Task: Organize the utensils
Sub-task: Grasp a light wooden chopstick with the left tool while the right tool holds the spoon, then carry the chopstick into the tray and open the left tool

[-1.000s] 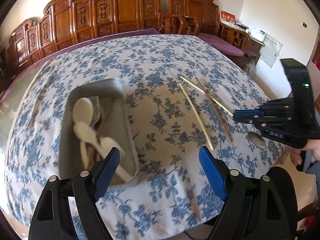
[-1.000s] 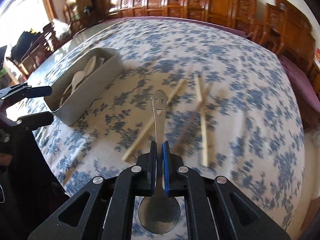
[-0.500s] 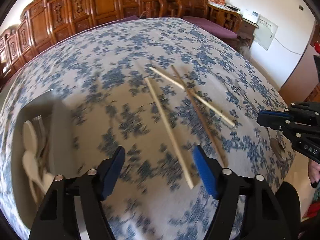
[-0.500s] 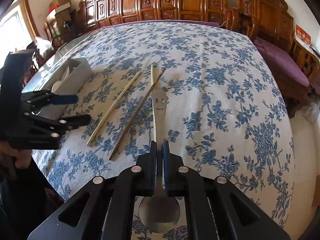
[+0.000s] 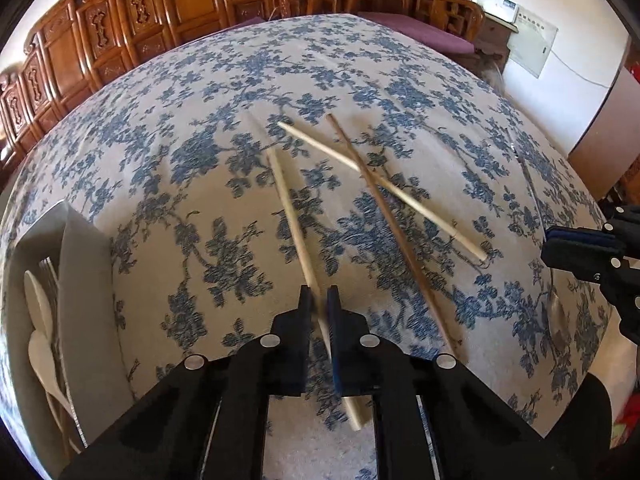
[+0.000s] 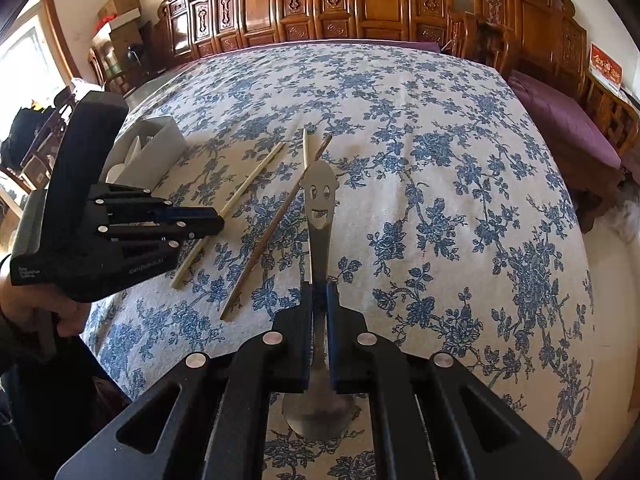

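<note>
Pale wood sits between my left hand-held gripper's (image 5: 318, 300) jaws: they have just been closing and now pinch a chopstick (image 5: 294, 216) lying on the table (image 5: 200, 160). My right hand-held gripper (image 6: 319, 294) is clamped on a steel spoon (image 6: 320, 208), bowl toward me. Far left, the grey tray (image 5: 90, 304) holds white spoons (image 5: 40, 320).

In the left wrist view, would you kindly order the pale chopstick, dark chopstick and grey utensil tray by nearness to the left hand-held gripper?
1. Pale chopstick: clamped in the left hand-held gripper.
2. Dark chopstick: just right.
3. Grey utensil tray: far left edge.
</note>
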{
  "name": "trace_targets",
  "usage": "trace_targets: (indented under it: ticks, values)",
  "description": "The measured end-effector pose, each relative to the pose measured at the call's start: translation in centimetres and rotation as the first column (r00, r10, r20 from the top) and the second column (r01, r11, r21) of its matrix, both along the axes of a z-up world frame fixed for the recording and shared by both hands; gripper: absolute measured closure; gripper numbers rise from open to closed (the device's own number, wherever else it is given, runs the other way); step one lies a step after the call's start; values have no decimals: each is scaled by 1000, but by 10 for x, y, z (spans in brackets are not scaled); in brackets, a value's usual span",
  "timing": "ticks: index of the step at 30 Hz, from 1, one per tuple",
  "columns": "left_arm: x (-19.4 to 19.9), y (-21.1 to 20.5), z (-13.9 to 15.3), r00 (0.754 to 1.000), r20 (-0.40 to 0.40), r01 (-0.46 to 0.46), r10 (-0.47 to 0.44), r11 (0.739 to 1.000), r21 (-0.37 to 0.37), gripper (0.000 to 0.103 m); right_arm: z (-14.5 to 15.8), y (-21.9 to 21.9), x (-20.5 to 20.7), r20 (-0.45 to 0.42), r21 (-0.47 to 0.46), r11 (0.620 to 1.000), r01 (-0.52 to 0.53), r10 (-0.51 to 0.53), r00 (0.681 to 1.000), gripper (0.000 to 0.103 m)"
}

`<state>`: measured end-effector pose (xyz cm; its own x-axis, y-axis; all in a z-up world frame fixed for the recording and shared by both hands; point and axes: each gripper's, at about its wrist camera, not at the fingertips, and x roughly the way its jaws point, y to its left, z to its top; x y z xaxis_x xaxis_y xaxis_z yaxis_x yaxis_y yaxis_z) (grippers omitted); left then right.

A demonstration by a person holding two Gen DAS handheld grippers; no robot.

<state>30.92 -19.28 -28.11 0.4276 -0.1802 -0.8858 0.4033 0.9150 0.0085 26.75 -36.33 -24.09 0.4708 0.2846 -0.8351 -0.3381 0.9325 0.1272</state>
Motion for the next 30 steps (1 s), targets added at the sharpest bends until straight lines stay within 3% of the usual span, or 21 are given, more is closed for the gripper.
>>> trace_targets:
  ticks: [10, 30]
  values:
    - [-25, 44, 32, 998, 49, -34, 35, 999, -29, 99, 11, 20, -5, 38, 11, 999, -37, 36, 999, 95]
    - [-52, 142, 100, 979, 166, -104, 115, 992, -73, 99, 52, 118, -3, 136, 21, 989, -149, 145, 980, 95]
